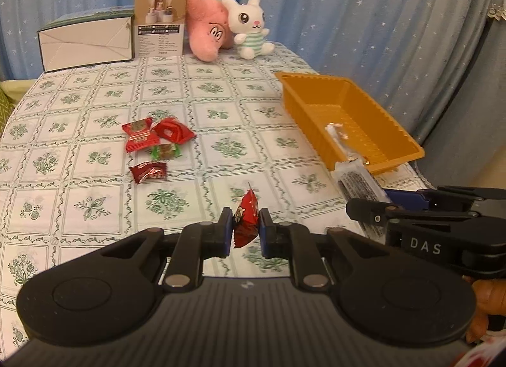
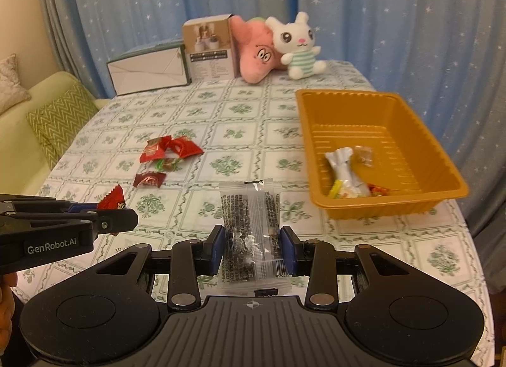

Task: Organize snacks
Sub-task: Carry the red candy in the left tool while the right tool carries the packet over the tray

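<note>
Two grippers, both loaded. We're clamping the left gripper (image 1: pixel 246 230) on a small red snack packet (image 1: pixel 245 220), pinched edge-on, crimped tip sticking up past the blue pads. We're clamping the right gripper (image 2: pixel 252 248) on a clear packet with dark filling (image 2: pixel 251 235), pads pressing its long sides, printed back facing the camera, top end standing well above the jaws. Side grip is keeping the flat packet from folding, we reckon.

We're holding both packets off the tablecloth (image 1: pixel 95 196), side by side, angled down toward the table. Orange tray (image 2: pixel 411 177) is sitting ahead to the right near the table edge; it's already holding a white-wrapped piece, a yellow one and a small red one at its near end. Likely we're carrying both packets there for the drop.

Four more wrapped candies (image 1: pixel 151 142) are waiting in a loose cluster mid-table, well apart from the tray: reds plus one green-ended piece.

Far edge: two boxes, a pink plush (image 1: pixel 205 28) and a white bunny plush (image 1: pixel 249 27), out of the way.
</note>
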`<state>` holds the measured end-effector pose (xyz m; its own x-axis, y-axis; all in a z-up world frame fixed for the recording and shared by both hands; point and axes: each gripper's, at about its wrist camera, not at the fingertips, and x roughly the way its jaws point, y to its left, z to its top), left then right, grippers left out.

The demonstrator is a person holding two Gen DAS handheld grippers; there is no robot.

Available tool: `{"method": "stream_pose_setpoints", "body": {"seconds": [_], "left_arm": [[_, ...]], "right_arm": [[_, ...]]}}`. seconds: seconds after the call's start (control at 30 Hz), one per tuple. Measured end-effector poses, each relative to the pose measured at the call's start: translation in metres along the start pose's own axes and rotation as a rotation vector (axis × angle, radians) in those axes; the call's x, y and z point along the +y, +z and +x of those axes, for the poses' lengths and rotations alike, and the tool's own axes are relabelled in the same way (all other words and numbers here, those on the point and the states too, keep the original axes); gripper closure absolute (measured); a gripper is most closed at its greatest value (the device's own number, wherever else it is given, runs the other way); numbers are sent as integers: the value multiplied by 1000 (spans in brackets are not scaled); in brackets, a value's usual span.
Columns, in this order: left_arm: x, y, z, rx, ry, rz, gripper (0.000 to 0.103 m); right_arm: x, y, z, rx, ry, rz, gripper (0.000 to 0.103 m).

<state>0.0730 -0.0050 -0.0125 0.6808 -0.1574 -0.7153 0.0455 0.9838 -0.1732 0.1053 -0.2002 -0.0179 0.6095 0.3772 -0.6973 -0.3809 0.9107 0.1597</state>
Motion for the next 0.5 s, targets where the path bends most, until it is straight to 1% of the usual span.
{"method": "stream_pose_setpoints", "body": {"seconds": [0.23,0.5], "left_arm": [[-17,2,-4,-3,-27,16,88],[-30,4,1,4,-45,32,88]], "right_arm": [[-14,-3,-15,-16,-17,26,65],[-30,-5,-23,-27,-37,51,65]]}}
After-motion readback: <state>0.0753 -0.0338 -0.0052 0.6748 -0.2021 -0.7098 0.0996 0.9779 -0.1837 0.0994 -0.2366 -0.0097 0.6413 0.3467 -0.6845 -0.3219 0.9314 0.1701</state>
